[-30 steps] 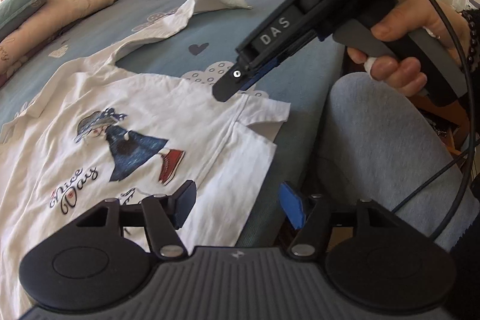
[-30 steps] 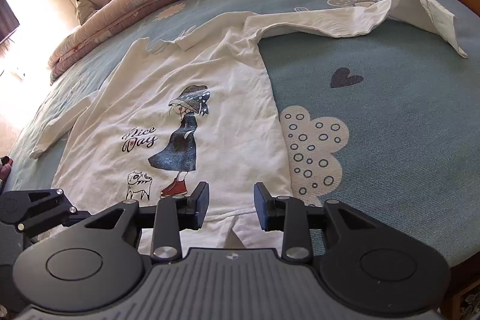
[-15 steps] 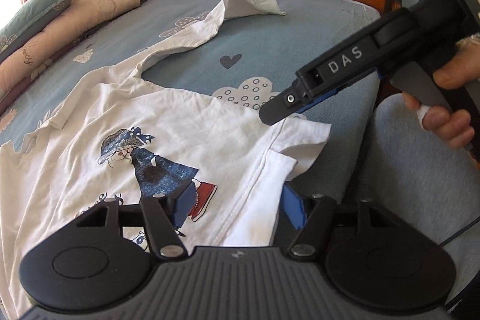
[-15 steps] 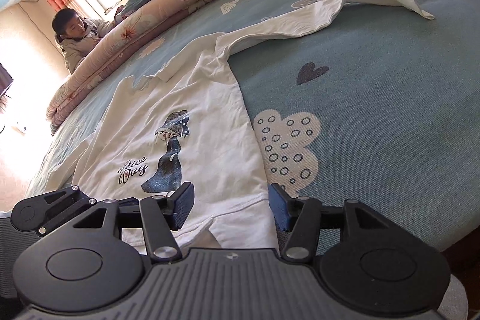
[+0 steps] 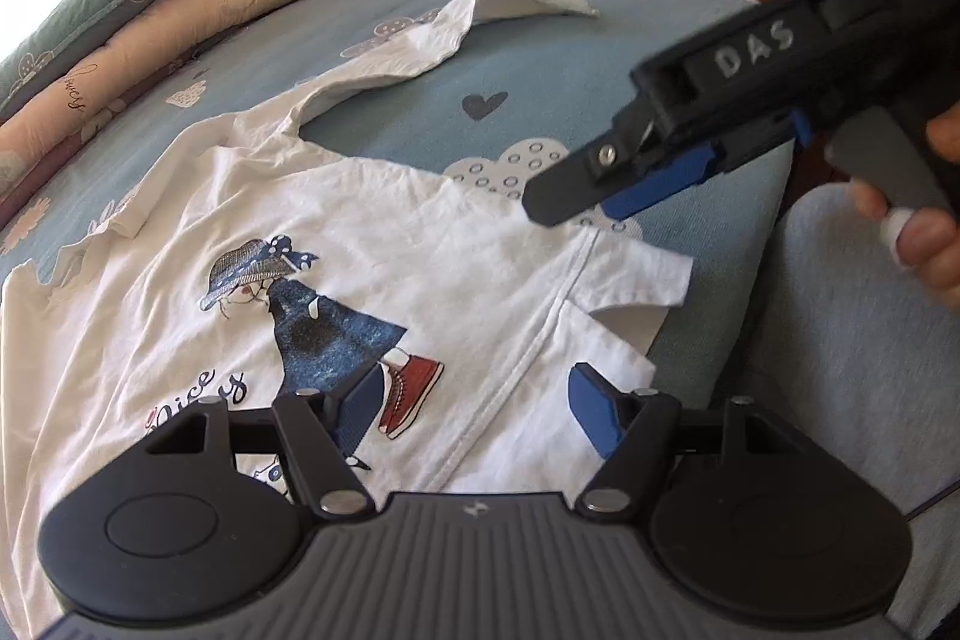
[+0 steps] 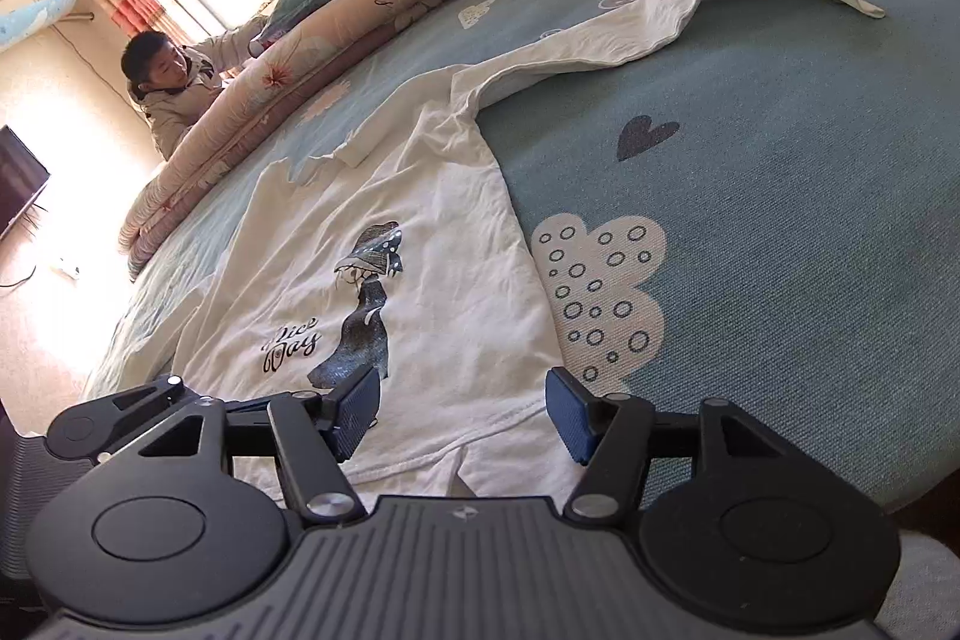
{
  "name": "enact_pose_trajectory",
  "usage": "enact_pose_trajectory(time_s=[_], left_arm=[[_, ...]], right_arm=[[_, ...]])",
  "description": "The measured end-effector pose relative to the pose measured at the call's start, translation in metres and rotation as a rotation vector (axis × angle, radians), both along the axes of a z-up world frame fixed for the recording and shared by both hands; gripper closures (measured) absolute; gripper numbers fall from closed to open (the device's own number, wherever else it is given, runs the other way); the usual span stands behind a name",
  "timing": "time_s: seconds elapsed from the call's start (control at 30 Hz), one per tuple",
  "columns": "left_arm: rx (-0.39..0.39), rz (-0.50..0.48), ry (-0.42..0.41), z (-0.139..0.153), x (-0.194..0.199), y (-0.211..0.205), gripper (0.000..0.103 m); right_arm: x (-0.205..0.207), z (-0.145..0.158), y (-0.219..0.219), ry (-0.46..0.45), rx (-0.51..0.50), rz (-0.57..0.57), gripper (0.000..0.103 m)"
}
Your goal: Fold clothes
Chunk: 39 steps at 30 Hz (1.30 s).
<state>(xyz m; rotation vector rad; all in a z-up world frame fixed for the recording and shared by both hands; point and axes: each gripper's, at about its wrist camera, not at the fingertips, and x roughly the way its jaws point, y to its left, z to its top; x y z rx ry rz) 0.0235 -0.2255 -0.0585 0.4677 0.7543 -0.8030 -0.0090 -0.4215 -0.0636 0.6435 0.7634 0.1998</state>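
Right wrist view: white shirt (image 6: 420, 232) flat on bed (image 6: 810, 220), long axis running away from right gripper (image 6: 463, 409), hem nearest — jaws wide apart over hem, holding nothing. Left gripper (image 5: 474, 415) likewise spread, empty.

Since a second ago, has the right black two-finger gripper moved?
Yes. The right gripper has shifted right, away from the white printed shirt's hem slit, and its fingers have opened wider.
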Motion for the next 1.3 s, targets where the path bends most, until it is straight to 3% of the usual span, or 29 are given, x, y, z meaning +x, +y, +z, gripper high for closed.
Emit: enact_pose_trajectory(time_s=[0.3,0.47,0.63,0.73,0.83,0.9,1.0,1.17,1.3], left_arm=[[0.021,0.064,0.078,-0.020,0.012,0.006,0.031],[0.016,0.079,0.097,-0.024,0.016,0.008,0.031],[-0.004,0.075,0.106,-0.022,0.015,0.007,0.032],[0.003,0.073,0.105,-0.023,0.015,0.005,0.032],[0.003,0.069,0.102,-0.024,0.015,0.005,0.032],[0.002,0.068,0.101,-0.024,0.015,0.006,0.032],[-0.001,0.068,0.101,-0.024,0.015,0.006,0.032],[0.002,0.060,0.104,-0.024,0.015,0.010,0.031],[-0.004,0.054,0.103,-0.024,0.015,0.013,0.031]], right_arm=[[-0.014,-0.026,-0.032,0.099,0.114,-0.052,0.036],[-0.019,-0.041,-0.042,0.108,0.265,-0.042,0.039],[-0.023,-0.041,-0.039,0.100,0.237,-0.027,0.050],[-0.028,-0.029,-0.034,0.080,0.114,-0.042,0.051],[-0.038,-0.008,-0.018,0.016,-0.140,-0.034,0.038],[-0.041,0.000,-0.003,-0.015,-0.268,0.007,0.035],[-0.040,0.002,0.024,-0.063,-0.431,0.085,0.033],[-0.028,-0.014,0.067,-0.053,-0.693,0.185,0.033],[-0.030,-0.017,0.075,-0.074,-0.858,0.172,0.030]])
